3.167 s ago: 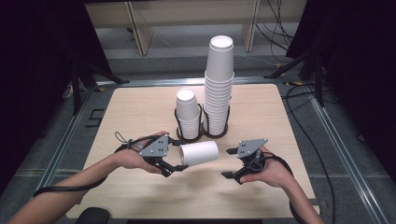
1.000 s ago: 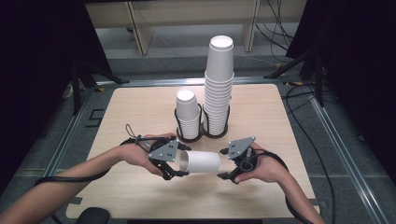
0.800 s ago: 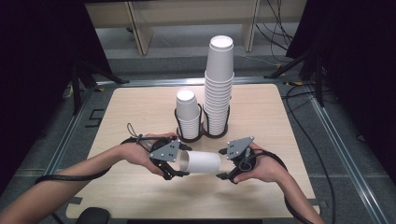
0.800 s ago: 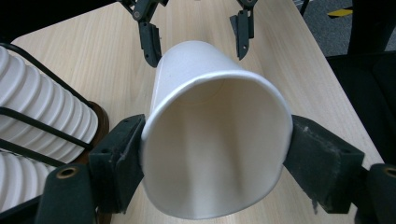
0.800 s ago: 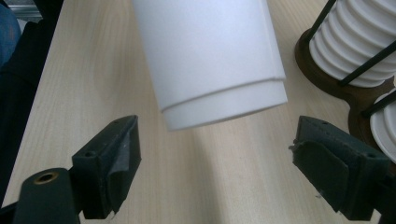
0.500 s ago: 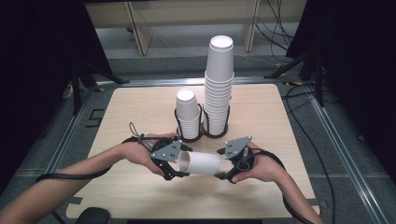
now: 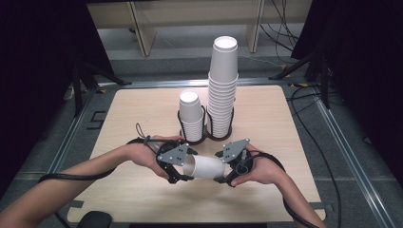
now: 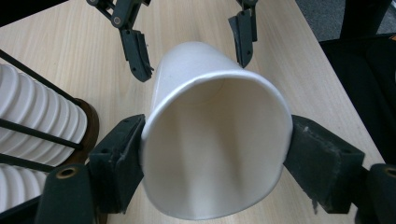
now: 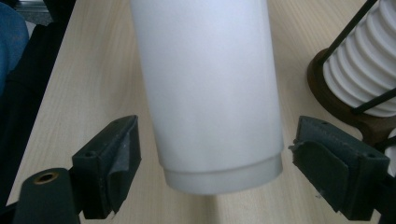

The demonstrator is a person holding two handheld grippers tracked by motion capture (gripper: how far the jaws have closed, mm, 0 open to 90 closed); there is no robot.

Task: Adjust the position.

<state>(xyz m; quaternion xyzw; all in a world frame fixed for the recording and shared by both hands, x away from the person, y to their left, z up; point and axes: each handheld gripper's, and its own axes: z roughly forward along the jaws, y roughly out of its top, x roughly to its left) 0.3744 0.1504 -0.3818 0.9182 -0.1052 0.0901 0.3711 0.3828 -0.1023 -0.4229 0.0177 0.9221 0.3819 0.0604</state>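
Jaws of the left gripper pinch the paper cup's rim; right gripper's flank its base, untouching

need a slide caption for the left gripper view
Left tongs clamp a paper cup at its rim.

Black grippers w/ grey triangular plates, black cables – bare forearms.

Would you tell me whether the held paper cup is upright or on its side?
On its side: the paper cup lies level, mouth toward the left hand-held gripper.
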